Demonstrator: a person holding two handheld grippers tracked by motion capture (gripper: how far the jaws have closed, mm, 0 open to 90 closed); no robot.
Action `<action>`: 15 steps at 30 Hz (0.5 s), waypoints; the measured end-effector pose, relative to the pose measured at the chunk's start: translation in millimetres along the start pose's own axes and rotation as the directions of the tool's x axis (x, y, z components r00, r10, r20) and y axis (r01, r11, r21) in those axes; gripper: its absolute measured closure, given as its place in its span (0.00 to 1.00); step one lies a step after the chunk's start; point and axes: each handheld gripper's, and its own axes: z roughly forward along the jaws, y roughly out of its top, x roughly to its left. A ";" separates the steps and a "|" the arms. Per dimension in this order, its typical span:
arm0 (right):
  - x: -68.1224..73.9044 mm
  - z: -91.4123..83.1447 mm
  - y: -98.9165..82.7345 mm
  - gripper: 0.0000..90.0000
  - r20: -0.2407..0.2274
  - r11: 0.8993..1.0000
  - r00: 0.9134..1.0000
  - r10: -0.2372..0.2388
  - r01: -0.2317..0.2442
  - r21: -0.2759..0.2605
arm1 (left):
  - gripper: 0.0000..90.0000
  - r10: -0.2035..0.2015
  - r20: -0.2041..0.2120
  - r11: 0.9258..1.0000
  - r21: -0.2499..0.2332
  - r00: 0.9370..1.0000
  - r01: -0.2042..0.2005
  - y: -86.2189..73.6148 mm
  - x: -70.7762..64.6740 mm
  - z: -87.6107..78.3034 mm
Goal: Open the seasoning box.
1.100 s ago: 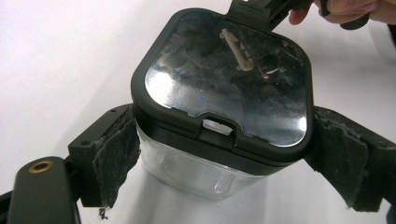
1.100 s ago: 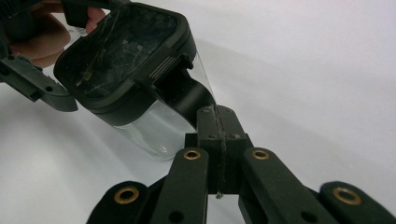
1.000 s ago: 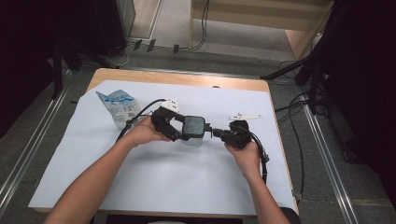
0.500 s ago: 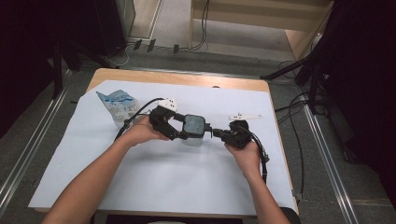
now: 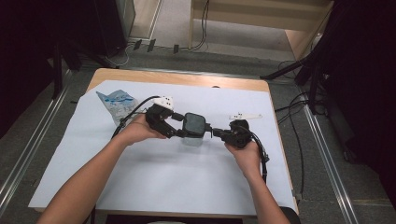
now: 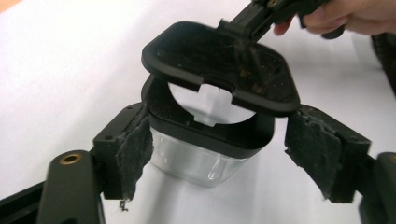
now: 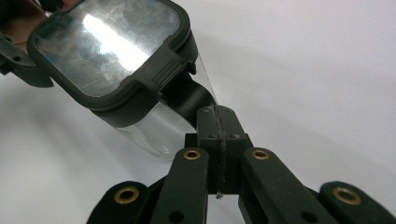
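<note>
At mid-worktop (image 5: 140,186), I bracket the clear jar (image 6: 196,161) with my left gripper (image 6: 219,154); its fingers (image 6: 133,149) have just been closing, the left pad seemingly brushing the glass, the right still clear. My right gripper (image 7: 218,140), fingers clenched, pinches the tab of the black lid (image 6: 219,65), tilted above the jar's rim.

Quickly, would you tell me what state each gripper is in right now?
Left gripper: open, jaws just been closing around the clear container, one pad not yet touching.
Right gripper: shut on the lid's tab.
</note>
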 end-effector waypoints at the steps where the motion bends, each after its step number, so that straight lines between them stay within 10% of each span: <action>1: 0.0 0.0 0.0 1.00 0.000 1.000 1.000 0.000 0.000 0.000 | 0.34 0.001 -0.006 1.000 -0.002 1.000 -0.001 0.4 0.0 -1.3; 15: -0.6 0.0 0.2 1.00 0.000 1.000 1.000 -0.005 0.005 0.000 | 0.71 -0.054 0.022 0.999 0.009 0.998 0.054 12.8 3.7 -6.8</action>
